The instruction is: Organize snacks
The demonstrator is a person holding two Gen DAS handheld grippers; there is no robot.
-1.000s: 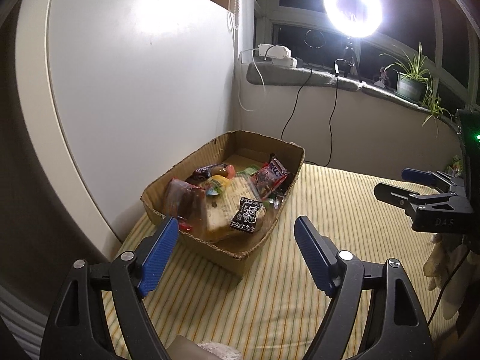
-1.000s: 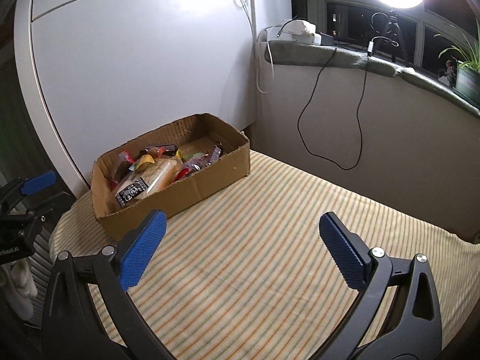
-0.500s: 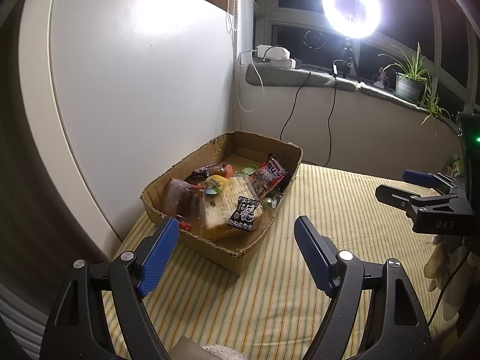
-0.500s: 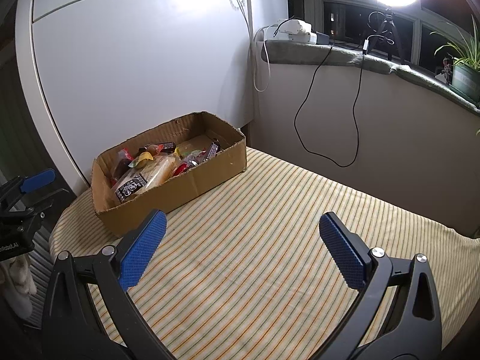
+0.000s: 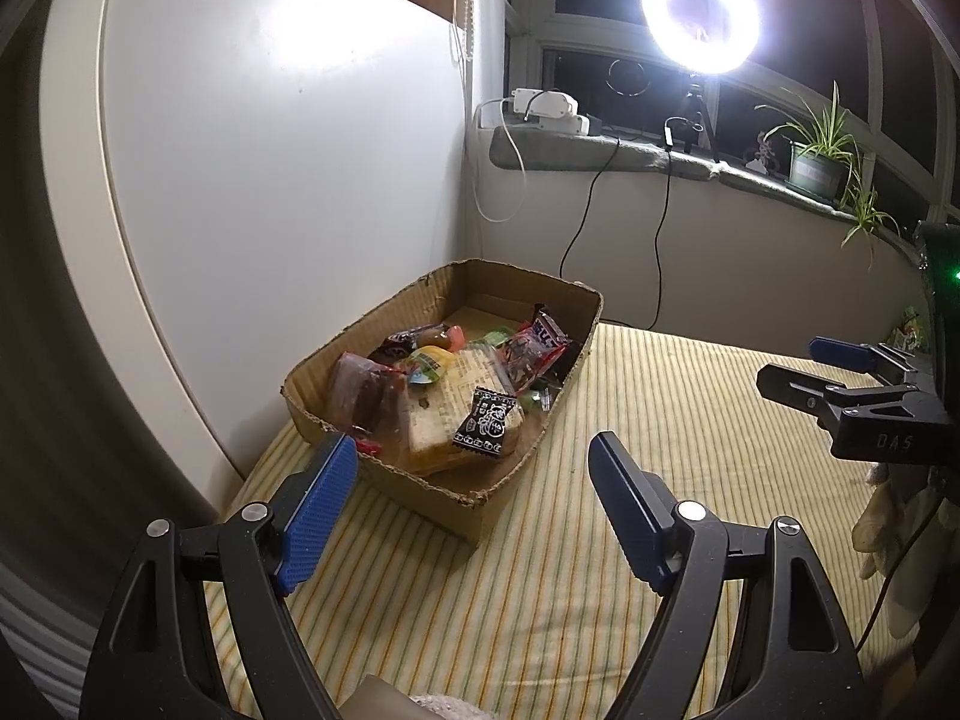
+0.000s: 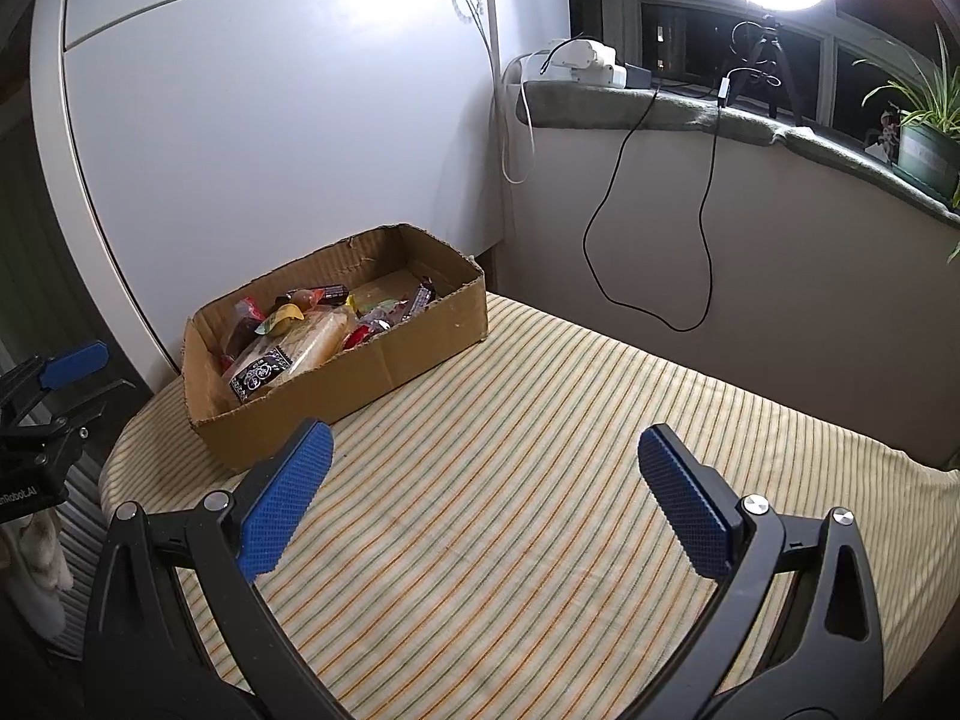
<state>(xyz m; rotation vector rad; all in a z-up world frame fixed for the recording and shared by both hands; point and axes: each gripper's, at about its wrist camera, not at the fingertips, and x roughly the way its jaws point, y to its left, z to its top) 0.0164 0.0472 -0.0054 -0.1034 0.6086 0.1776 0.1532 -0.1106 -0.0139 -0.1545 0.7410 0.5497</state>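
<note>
A brown cardboard box (image 5: 528, 456) (image 6: 384, 372) stands on the striped cloth at the table's far left corner. It holds several wrapped snacks: a black-and-white packet (image 5: 489, 429) (image 6: 258, 375), a big pale bread pack (image 5: 456, 402), a red wrapper (image 5: 540, 345). My left gripper (image 5: 474, 510) is open and empty, just in front of the box's near wall. My right gripper (image 6: 483, 495) is open and empty, over the bare cloth to the right of the box. Each gripper shows in the other's view, the right one (image 5: 840, 378) and the left one (image 6: 54, 372).
The yellow striped tablecloth (image 6: 540, 480) covers the table. A white cabinet (image 5: 270, 180) stands behind the box. A sill carries a ring light (image 5: 699, 15), cables, a power strip and a potted plant (image 5: 816, 162). The table's edge falls off at the left.
Both grippers have drawn back and risen slightly, so the box looks a little smaller and farther. Both stay open and empty.
</note>
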